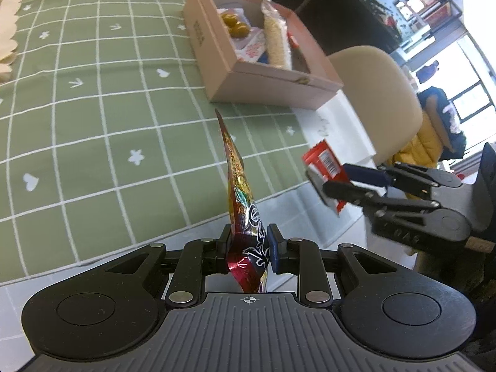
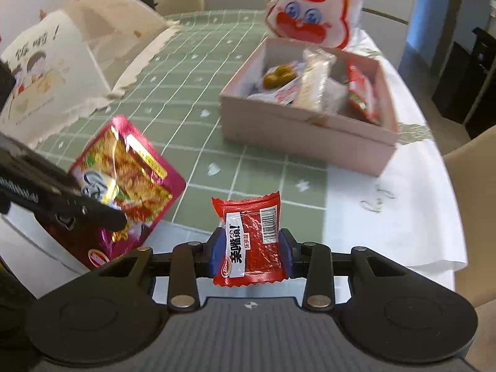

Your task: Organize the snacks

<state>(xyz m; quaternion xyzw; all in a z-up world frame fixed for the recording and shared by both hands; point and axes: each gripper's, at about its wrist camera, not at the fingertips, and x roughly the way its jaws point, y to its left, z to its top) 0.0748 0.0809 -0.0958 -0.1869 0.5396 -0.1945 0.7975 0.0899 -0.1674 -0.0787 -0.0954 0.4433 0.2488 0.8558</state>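
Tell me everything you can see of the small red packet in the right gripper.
The small red packet is a glossy sealed pouch with crimped ends, a white band of dark Chinese print, a round logo at the bottom and a barcode by its top corner. It stands upright, clamped at both side edges by the right gripper, clear of the table, short of the box. The left camera shows it too.

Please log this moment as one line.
left tool: holding magenta snack pouch | right tool: holding red snack packet | pink box: open, part-filled
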